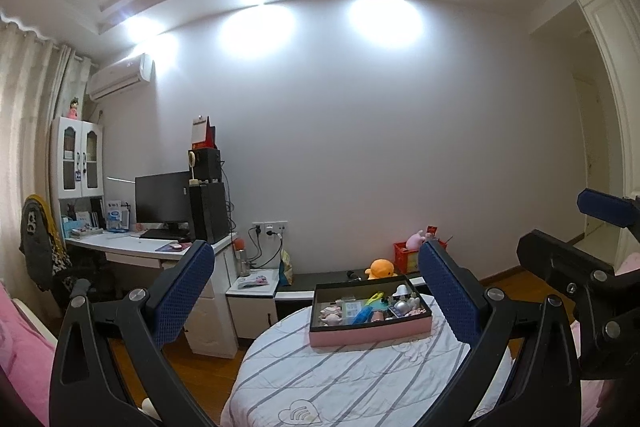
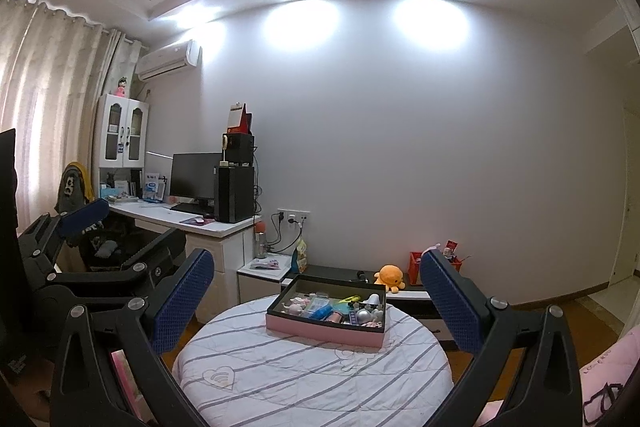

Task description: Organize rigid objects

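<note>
Claws (image 1: 316, 291) (image 2: 316, 297) spread; pink box (image 1: 370, 331) lies crosswise.

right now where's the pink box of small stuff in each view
Left wrist view: the pink box sits right of centre, low, at the far edge of the round striped table.
Right wrist view: the pink box sits near centre, low, at the far edge of the table.
Shared landmark: the orange plush toy behind the box.

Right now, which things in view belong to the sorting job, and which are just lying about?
Job:
- pink box
- small items inside it
- left gripper, open
- right gripper, open

Lying about:
- orange plush
- monitor
- red crate
</note>
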The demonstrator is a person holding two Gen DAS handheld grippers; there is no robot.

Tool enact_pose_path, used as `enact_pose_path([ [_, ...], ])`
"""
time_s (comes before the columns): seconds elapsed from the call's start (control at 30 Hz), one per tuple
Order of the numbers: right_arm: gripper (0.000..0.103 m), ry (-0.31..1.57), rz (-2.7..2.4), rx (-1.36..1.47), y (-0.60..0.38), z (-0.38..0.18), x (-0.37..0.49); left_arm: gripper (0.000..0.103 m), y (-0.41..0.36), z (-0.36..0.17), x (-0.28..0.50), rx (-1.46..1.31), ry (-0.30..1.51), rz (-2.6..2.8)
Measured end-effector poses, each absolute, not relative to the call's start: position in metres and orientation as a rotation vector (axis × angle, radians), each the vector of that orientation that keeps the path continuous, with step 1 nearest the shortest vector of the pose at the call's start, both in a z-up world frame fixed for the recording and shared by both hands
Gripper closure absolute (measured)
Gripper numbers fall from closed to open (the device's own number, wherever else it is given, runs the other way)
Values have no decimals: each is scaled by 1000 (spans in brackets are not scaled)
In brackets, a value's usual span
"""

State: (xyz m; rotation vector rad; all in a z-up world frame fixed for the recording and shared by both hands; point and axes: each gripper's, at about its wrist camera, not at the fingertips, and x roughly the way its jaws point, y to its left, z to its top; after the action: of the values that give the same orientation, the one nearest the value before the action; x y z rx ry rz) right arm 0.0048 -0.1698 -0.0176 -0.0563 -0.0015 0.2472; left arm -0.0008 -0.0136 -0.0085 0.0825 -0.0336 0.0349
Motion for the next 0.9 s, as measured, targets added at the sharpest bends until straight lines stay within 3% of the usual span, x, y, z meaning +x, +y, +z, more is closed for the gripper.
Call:
enact_pose_path([
  [0.9,0,11,250,-50,-169,-17,5,0,-11,-7,-3,90,-27,39],
])
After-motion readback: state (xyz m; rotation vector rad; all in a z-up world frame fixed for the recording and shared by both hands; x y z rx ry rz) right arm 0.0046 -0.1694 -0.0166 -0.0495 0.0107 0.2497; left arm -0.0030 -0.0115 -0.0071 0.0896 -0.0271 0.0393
